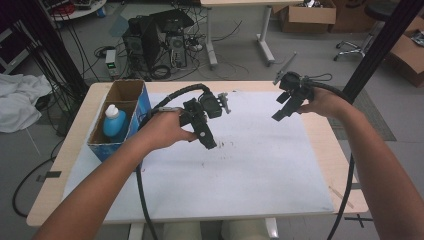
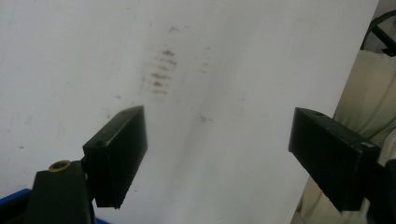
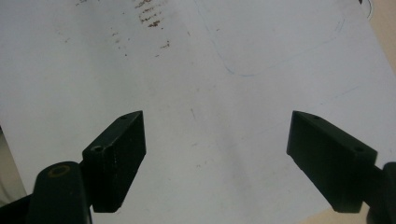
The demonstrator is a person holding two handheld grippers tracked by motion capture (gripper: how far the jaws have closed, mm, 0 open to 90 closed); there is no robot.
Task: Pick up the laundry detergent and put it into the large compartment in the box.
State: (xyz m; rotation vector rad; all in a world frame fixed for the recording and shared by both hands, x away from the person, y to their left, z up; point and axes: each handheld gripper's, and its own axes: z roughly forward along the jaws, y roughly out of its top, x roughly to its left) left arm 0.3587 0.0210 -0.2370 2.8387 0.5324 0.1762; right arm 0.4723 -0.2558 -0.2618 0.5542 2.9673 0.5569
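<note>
A person holds two handheld grippers above a white sheet (image 1: 250,170) spread over a wooden counter (image 1: 345,165), with nothing yet picked up. The left gripper (image 1: 206,137) hangs over the middle-left of the sheet, tilted down toward it, its jaws spread wide and empty in the left gripper view, where only faint brown smudges (image 2: 159,74) mark the paper beneath. The right gripper (image 1: 282,112) is raised near the sheet's far right corner, jaws likewise parted with nothing between them; its own view looks down on bare paper bearing a pale pencilled outline (image 3: 275,46).

The nearest object is a blue bottle with a white cap (image 1: 114,122), standing upright in the near compartment of an open cardboard box (image 1: 134,107) at the counter's left edge, just beside the person's left forearm. The box's far compartment appears empty.

Judging from this, the work looks to be at its very start: neither tool has closed on anything, the bottle sits untouched in its box, and the sheet carries no objects. Reaching, gripping and lifting the bottle all appear still to come.
</note>
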